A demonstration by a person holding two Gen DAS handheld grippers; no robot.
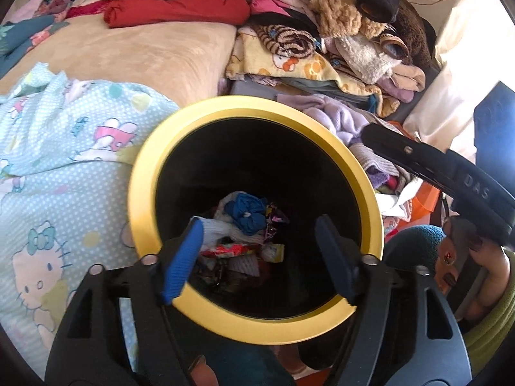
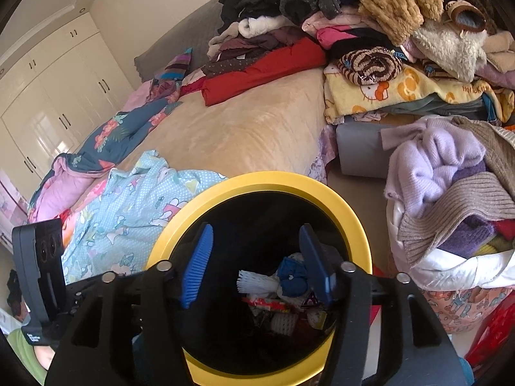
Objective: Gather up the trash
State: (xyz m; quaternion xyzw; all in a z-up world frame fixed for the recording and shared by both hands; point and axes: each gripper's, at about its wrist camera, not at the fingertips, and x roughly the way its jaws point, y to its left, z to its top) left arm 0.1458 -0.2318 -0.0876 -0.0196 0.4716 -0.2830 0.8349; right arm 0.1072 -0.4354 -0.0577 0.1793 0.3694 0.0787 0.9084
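Note:
A black bin with a yellow rim (image 1: 151,173) stands beside the bed; it also shows in the right wrist view (image 2: 357,225). Inside lie a crumpled blue piece (image 1: 248,212), white foam netting (image 1: 215,231), and coloured wrappers (image 1: 228,251); the same trash (image 2: 289,278) shows in the right wrist view. My left gripper (image 1: 257,260) is open and empty above the bin's mouth. My right gripper (image 2: 256,265) is open and empty above the same bin. The right gripper's body (image 1: 450,173) shows at the right of the left wrist view.
A bed with a beige blanket (image 2: 244,128) and a light blue cartoon-print quilt (image 1: 64,167) lies behind the bin. Piled clothes (image 2: 370,32) cover its far side. A full basket of knitwear (image 2: 450,199) stands right of the bin. White wardrobes (image 2: 54,96) line the left wall.

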